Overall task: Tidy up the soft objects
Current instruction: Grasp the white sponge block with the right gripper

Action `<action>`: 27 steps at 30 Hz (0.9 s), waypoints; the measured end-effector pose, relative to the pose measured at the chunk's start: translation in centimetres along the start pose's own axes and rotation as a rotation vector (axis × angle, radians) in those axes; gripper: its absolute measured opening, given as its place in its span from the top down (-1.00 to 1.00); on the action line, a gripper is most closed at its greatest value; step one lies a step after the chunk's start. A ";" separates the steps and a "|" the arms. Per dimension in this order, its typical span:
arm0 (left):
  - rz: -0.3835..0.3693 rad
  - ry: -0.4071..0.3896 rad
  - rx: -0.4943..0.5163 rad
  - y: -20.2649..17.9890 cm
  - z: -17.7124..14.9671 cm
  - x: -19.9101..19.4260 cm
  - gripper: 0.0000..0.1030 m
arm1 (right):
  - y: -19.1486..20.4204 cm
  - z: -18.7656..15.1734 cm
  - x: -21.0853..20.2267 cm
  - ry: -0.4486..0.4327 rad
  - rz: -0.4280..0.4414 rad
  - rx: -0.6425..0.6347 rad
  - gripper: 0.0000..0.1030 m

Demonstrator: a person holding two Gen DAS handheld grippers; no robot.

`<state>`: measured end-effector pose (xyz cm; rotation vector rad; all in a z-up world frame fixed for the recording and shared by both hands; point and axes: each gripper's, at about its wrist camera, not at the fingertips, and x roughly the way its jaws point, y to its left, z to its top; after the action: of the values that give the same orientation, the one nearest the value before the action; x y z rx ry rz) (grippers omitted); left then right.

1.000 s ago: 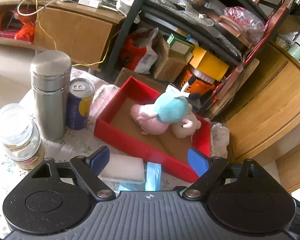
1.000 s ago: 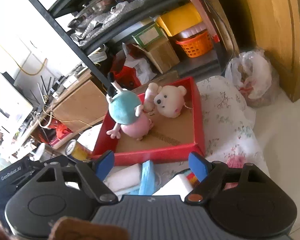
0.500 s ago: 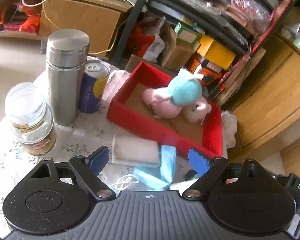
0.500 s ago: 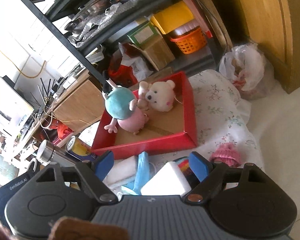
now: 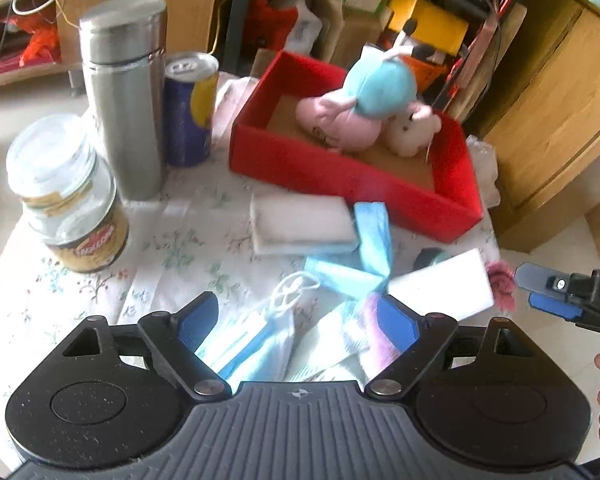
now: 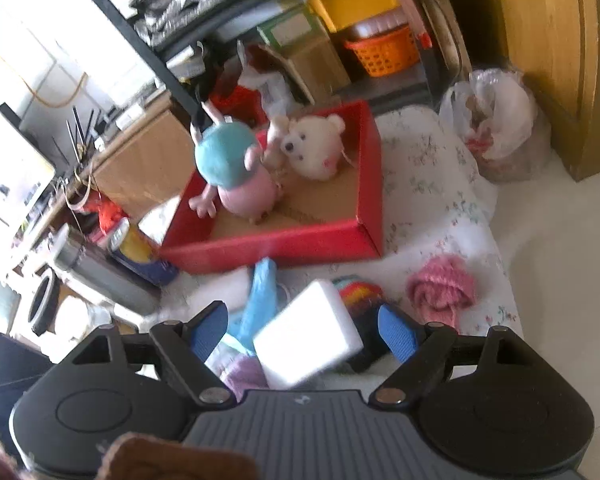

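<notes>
both grippers, left (image 5: 296, 316) and right (image 6: 304, 330), fingers spread wide, empty, above masks (image 5: 256, 340) and sponge (image 6: 308, 338); red box (image 5: 340, 176) at upper centre.

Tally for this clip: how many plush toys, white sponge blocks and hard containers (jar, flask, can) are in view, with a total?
Plush toys in the red box: 2, a pig and a white bear
White sponge blocks: 2, one by the box, one nearer the grippers
Hard containers: 3, glass jar, steel flask, drink can
Total: 7

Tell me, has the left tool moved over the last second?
Yes. The left tool has pulled back from the red box, which now sits farther away, with face masks between its open jaws.
</notes>
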<state>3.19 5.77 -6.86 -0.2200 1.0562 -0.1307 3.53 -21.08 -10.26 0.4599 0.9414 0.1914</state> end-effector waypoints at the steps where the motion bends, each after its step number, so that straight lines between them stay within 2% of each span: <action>1: 0.003 -0.002 -0.006 0.2 0.1 -0.1 -0.64 | 0.0 -0.4 0.3 0.019 0.003 -0.003 -0.08; 5: -0.028 -0.020 -0.063 0.8 0.9 -0.8 -0.65 | 1.4 -2.7 1.9 0.111 0.019 -0.083 -0.08; 9: -0.064 -0.001 -0.095 0.7 1.2 -0.6 -0.65 | 3.4 -5.3 4.1 0.201 0.011 -0.184 -0.08; 13: -0.066 0.005 -0.082 0.4 1.1 -0.6 -0.65 | 4.1 -5.9 5.1 0.220 -0.008 -0.223 -0.08; 17: -0.091 0.006 -0.090 -0.1 1.3 -0.5 -0.65 | 1.6 -4.0 4.8 0.169 -0.004 -0.050 -0.08; 22: -0.120 0.002 -0.067 -1.3 1.6 -0.5 -0.65 | -0.3 -2.0 6.9 0.183 0.072 0.197 -0.08; 27: -0.122 0.008 -0.045 -1.6 1.5 -0.4 -0.65 | -0.9 -1.9 8.6 0.152 0.066 0.294 -0.06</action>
<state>4.31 4.44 -5.46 -0.3249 1.0546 -0.2177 6.93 -18.24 -17.95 0.7563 1.1098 0.1489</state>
